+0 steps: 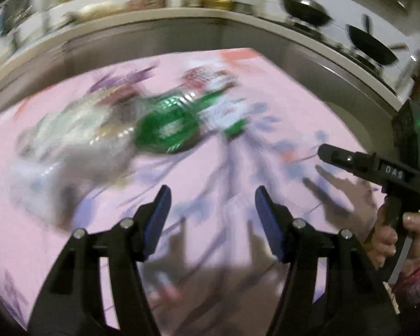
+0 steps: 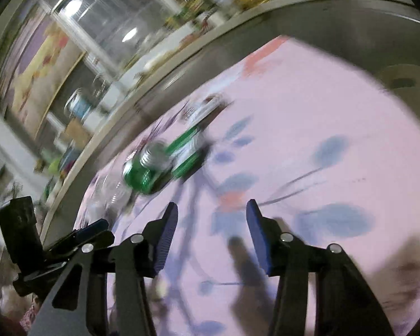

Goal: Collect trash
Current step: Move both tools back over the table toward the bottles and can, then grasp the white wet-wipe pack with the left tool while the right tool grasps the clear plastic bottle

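A green plastic bottle (image 1: 168,128) (image 2: 145,170) lies on its side on the pink flowered tablecloth (image 1: 266,98) (image 2: 308,117), its capless threaded neck towards the right wrist camera. Beside it lie crumpled clear plastic (image 1: 70,140) (image 2: 109,193), a green-and-white pack (image 1: 229,117) (image 2: 187,151) and a red-and-white wrapper (image 1: 201,75). All of it is blurred. My left gripper (image 1: 212,196) hovers open over the cloth, short of the pile, with nothing between its pads. My right gripper (image 2: 211,210) is open too and empty, right of the bottle. One of its fingers (image 1: 336,156) shows at the left view's right edge, held by a hand (image 1: 406,238).
A steel counter front (image 1: 182,36) curves behind the table. Two dark woks (image 1: 305,8) (image 1: 372,47) stand on the stove at back right, with cluttered jars and dishes at back left. A pale round object (image 2: 400,81) sits past the cloth's far right edge.
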The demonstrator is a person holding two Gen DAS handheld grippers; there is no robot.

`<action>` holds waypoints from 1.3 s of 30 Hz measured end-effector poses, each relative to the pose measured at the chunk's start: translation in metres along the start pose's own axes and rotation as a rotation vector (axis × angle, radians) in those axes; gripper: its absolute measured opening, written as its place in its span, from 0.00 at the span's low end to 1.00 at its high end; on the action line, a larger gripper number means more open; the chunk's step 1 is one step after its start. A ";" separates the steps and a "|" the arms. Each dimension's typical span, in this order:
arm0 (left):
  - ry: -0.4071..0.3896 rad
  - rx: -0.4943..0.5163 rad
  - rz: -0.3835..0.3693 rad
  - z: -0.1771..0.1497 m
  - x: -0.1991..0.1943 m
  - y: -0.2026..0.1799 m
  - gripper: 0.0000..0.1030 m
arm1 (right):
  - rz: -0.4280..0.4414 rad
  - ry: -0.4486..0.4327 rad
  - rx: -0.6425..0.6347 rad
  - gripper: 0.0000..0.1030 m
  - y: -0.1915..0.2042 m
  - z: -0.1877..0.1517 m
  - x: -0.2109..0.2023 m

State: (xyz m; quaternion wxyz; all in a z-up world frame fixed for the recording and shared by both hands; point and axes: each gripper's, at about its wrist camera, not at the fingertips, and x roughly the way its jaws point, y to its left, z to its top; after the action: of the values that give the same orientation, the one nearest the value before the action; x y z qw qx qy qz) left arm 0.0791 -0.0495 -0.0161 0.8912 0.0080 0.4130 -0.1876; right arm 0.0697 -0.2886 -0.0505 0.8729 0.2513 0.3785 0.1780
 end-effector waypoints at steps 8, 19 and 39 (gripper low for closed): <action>-0.049 -0.364 0.066 -0.037 -0.046 0.132 0.58 | 0.128 0.182 -0.233 0.47 0.107 -0.016 0.064; -0.108 -0.473 0.195 -0.050 -0.063 0.200 0.58 | 0.243 0.269 -0.232 0.40 0.197 -0.004 0.127; -0.141 -0.633 -0.011 -0.056 -0.065 0.256 0.73 | 0.306 0.418 -0.355 0.40 0.254 -0.050 0.169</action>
State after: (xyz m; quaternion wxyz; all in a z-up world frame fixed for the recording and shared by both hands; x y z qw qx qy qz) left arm 0.0866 0.2191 -0.0411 0.8749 -0.2848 0.3880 -0.0547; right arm 0.1112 0.0169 -0.0310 0.7695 0.1071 0.4703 0.4186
